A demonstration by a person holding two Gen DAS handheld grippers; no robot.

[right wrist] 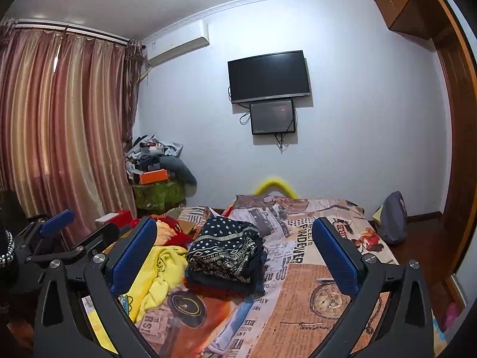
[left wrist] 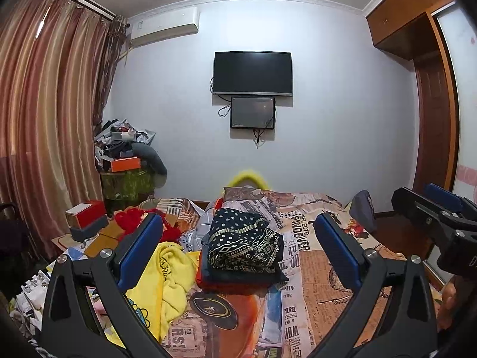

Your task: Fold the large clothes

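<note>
Both tools hang above the near end of the bed [left wrist: 322, 268], aimed down its length. The left hand-held gripper [left wrist: 238, 247] has its blue fingers spread wide with nothing between them, and the right hand-held gripper [right wrist: 235, 250] is spread and empty in the same way. In the left view the right tool shows at the right edge, just beside the left one.

A folded stack [left wrist: 243, 246] sits near the middle of the bed, a dark patterned piece on top of red and navy layers. A yellow garment [left wrist: 168, 274] lies crumpled just beside the stack on its left, toward the bed's left edge, and looks like the next piece to fold. Red clothes [left wrist: 134, 219] are heaped farther back along that same edge.

The main risk is the closeness of the yellow piece to the stack. If it is dragged out sideways, its cloth could catch the lower layers and tip or skew the pile. A pinch into the bunched middle instead of an edge or shoulder would probably lift several layers at once and leave it twisted. The busy print of the bedcover may also make hems hard to pick out. With the two tools this near each other, reaching left together could knock them.
</note>
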